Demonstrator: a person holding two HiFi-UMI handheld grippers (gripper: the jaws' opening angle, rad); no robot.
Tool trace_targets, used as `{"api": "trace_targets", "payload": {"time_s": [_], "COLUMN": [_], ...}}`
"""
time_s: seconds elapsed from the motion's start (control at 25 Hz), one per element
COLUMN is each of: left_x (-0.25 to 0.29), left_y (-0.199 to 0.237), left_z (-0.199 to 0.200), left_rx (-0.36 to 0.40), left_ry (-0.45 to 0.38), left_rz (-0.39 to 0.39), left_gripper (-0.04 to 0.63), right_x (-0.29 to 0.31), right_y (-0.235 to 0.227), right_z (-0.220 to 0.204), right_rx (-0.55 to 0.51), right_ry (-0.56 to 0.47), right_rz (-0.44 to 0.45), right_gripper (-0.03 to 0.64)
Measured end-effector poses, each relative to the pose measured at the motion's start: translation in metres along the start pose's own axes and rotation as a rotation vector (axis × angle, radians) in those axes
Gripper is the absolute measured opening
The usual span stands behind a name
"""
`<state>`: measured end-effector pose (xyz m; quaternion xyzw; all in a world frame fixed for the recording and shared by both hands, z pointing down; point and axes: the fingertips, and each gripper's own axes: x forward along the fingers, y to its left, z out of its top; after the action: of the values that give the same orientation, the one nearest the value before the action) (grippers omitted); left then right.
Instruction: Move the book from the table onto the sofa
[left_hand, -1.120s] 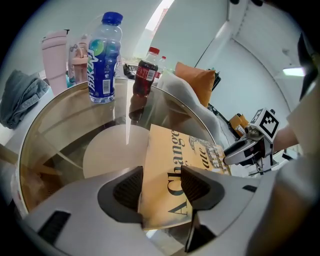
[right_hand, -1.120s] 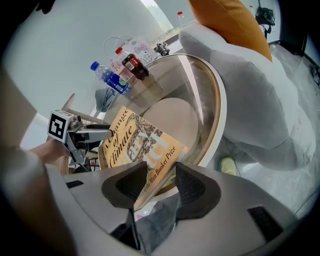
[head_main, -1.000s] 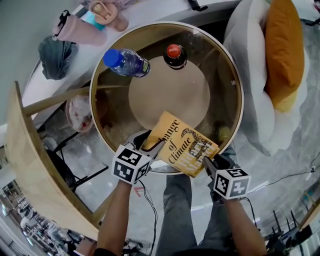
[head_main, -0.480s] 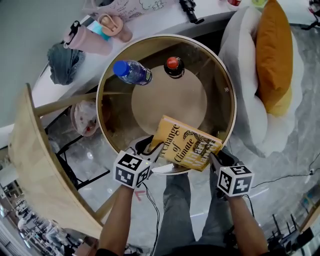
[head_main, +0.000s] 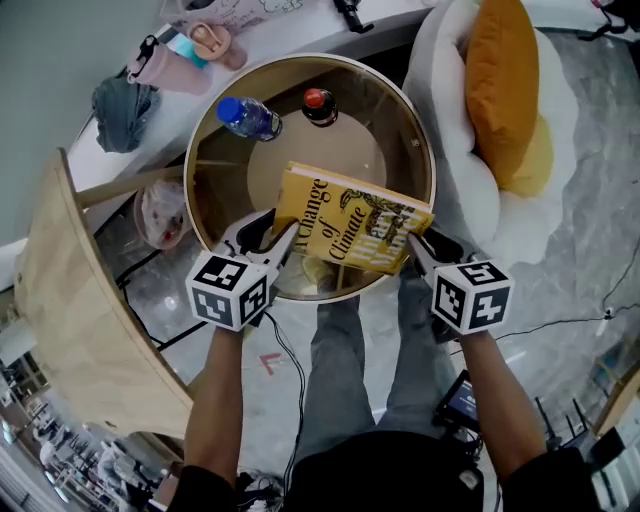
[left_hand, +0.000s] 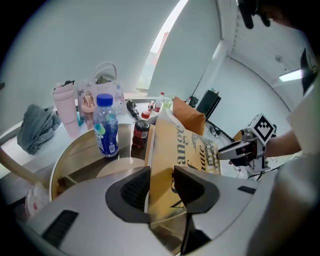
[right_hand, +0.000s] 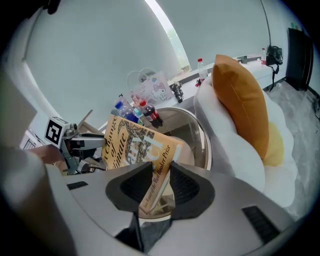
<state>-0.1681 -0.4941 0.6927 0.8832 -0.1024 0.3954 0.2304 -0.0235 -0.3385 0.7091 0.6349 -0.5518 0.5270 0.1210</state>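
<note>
Left tongs (left_hand: 161, 186): clamped on the left edge of the book (head_main: 350, 228), one pad on each face; closing just now, with that edge between the pads.
Right tongs (right_hand: 160, 181): clamped on the book's right edge, across the line of small print on the cover; also closing just now, with the book between the pads.
Marker cubes: one on each pair of tongs, nearest the camera in the head view, with a forearm behind each.
Book: yellow cover facing up, tilted, dark title lettering showing; carried between both tongs, held up off the surface (head_main: 395, 130) and over its near half.
Surface: round, glass-topped with a gold rim; round base visible through the glass.
Blue-capped bottle (head_main: 245, 117): clear plastic, upright on the far left part of the surface.
Red-capped bottle (head_main: 319, 105): dark, upright just to the right of the blue-capped one, apart from it.
Sofa (head_main: 450, 110): white and rounded, just beside the right rim of the surface; not touching the book.
Orange cushion (head_main: 495, 90): propped on the sofa, a yellow cushion (head_main: 537, 160) behind its lower end.
Rear surface (head_main: 290, 32): white, beyond the round one; pink tumbler (head_main: 160, 68) and grey cloth (head_main: 122, 105) at its left end.
Legs (head_main: 345, 360): grey trousers, below the near rim.
</note>
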Motion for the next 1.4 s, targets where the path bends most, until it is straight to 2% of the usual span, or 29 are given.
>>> {"api": "trace_targets", "payload": {"time_s": [0.2,0.4,0.6,1.04,1.4], "left_x": [-0.032,-0.063,-0.099,-0.167,-0.156], "left_y": [-0.023,-0.043,-0.065,-0.147,-0.224], "left_z": [0.047,0.109,0.160,0.248,0.285], "left_rx": [0.026,0.080,0.111,0.189,0.182], "left_ry": [-0.076,-0.178,-0.277,-0.448,-0.500], "left_rz": [0.001,0.022,0.055,0.078,0.063], "left_gripper": [0.160,0.144,0.138,0.129,0.129], "right_x": [-0.052,-0.105,-0.154,-0.285,-0.362], "right_y": [0.011,0.020,0.034,0.044,-0.002], "right_z": [0.047,0.109,0.155,0.211,0.232], "right_rx": [-0.075,-0.170,-0.209,-0.289,-0.354], "right_ry": [-0.074,-0.194,-0.295,-0.497,-0.561], "right_rz": [0.009,-0.012,-0.013,0.000,-0.004], "right_gripper": [0.110,0.103,0.099,0.089,0.087]}}
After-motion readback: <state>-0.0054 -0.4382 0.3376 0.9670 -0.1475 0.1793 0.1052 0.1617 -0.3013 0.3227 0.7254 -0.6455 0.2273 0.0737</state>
